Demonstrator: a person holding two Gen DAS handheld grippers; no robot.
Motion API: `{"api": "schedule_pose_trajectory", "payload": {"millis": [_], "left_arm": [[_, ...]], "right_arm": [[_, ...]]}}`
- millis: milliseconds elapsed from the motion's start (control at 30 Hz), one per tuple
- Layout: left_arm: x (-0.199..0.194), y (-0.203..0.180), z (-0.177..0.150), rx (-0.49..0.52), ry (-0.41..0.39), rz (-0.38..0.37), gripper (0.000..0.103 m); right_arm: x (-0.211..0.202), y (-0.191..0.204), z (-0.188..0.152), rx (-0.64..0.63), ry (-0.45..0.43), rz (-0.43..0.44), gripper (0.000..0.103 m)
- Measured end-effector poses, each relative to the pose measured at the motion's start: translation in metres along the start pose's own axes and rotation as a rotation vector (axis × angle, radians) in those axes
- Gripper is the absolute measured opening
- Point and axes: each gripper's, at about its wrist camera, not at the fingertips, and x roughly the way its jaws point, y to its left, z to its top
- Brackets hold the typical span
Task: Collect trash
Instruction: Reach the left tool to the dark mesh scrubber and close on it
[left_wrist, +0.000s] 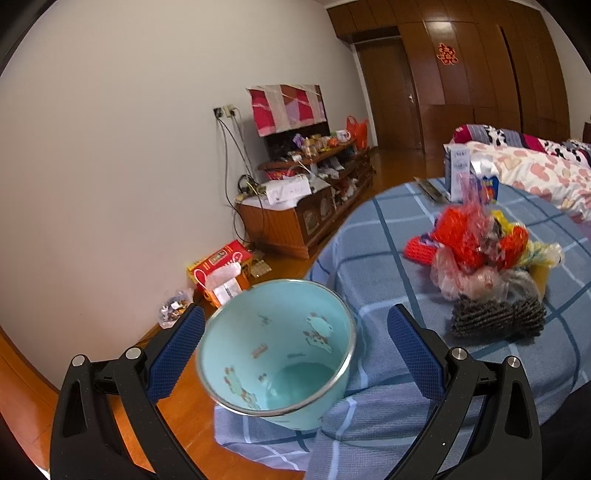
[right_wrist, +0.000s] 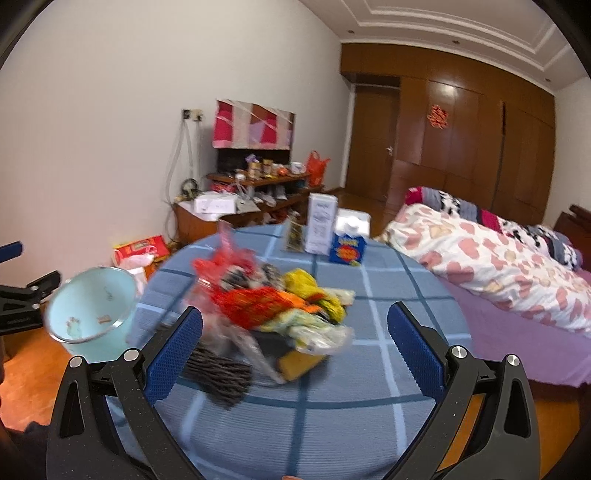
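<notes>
A pile of trash (left_wrist: 480, 254) (right_wrist: 273, 306) lies on the round table (left_wrist: 369, 240) (right_wrist: 332, 406) with its blue checked cloth: red, orange, yellow and clear plastic bags, and a dark grey knitted piece (left_wrist: 498, 317) at the near side. A pale blue enamel pot (left_wrist: 277, 354) (right_wrist: 92, 306) sits tilted at the table's left edge. My left gripper (left_wrist: 295, 350) is open, with the pot between its wide-spread fingers and not clamped; what holds the pot up is hidden. My right gripper (right_wrist: 295, 347) is open just before the pile.
Two cartons (right_wrist: 321, 229) (right_wrist: 347, 249) and a dark packet stand at the table's far side. A bed (right_wrist: 480, 266) with a pink patterned quilt is to the right. A cluttered wooden TV stand (left_wrist: 295, 214) and boxes on the floor (left_wrist: 221, 266) line the left wall.
</notes>
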Motion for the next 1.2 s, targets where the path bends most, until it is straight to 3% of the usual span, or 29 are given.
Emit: {"api": "schedule_pose_trajectory", "payload": {"millis": [500, 700, 733, 833, 867, 933, 1000, 1200], "left_arm": [[0.039, -0.1, -0.006, 0.097, 0.027, -0.146, 0.097], [0.061, -0.128, -0.016, 0.107, 0.086, -0.212, 0.095], [0.062, -0.132, -0.017, 0.11, 0.089, -0.229, 0.091], [0.062, -0.139, -0.019, 0.117, 0.092, -0.293, 0.057], [0.061, -0.142, -0.018, 0.121, 0.091, -0.312, 0.041], [0.058, -0.148, -0.017, 0.133, 0.084, -0.336, 0.021], [0.056, -0.151, -0.017, 0.14, 0.081, -0.342, 0.013], [0.044, -0.136, -0.012, 0.137, 0.062, -0.355, 0.01]], "right_arm": [[0.053, -0.065, -0.047, 0.108, 0.097, -0.108, 0.098], [0.07, -0.077, -0.062, 0.13, 0.146, -0.116, 0.098], [0.071, -0.079, -0.063, 0.133, 0.148, -0.117, 0.098], [0.073, -0.082, -0.066, 0.146, 0.152, -0.108, 0.098], [0.073, -0.082, -0.066, 0.15, 0.152, -0.106, 0.098], [0.073, -0.084, -0.066, 0.156, 0.147, -0.104, 0.098], [0.071, -0.084, -0.064, 0.162, 0.141, -0.102, 0.098], [0.058, -0.084, -0.051, 0.176, 0.089, -0.09, 0.098]]}}
